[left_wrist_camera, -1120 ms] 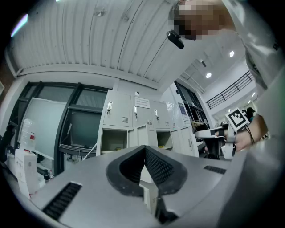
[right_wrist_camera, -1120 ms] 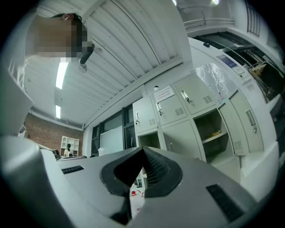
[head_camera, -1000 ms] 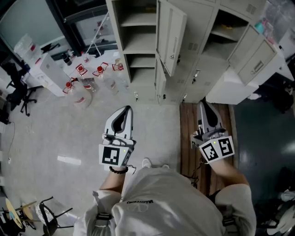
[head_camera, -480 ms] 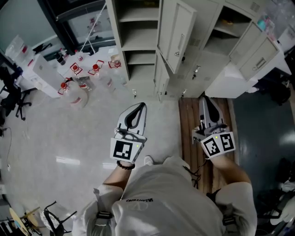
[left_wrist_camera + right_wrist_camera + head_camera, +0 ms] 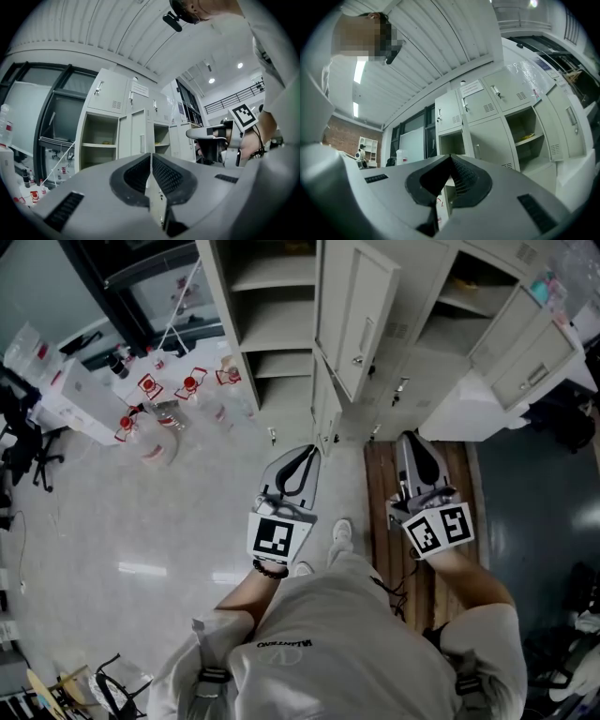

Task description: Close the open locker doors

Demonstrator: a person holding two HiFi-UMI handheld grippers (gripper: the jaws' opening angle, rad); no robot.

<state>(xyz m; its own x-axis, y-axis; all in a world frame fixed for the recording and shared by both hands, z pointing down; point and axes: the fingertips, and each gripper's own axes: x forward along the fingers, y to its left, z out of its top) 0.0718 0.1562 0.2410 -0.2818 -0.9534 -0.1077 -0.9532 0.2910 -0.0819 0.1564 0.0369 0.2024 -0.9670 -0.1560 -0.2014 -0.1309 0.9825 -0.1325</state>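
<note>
We hold the left tool [image 5: 302, 457] and the right tool [image 5: 413, 444] side by side, both pointing toward the lockers [image 5: 414, 367]. The left tool's jaws are pressed together with nothing between them. The right tool's jaws also meet at the tips and are empty. Neither tool touches a door.

The tall open door [image 5: 354, 310] juts toward us from the middle of the bank, just ahead of the left tool. A lower door [image 5: 325, 401] beneath it stands ajar too. To their left, bare shelves [image 5: 272, 324] are exposed. At the far right another door [image 5: 527, 360] hangs open.

Bottles [image 5: 155, 413] with red labels stand on the pale floor [image 5: 141, 512] at left. A wooden strip [image 5: 378, 521] lies under the right tool.
</note>
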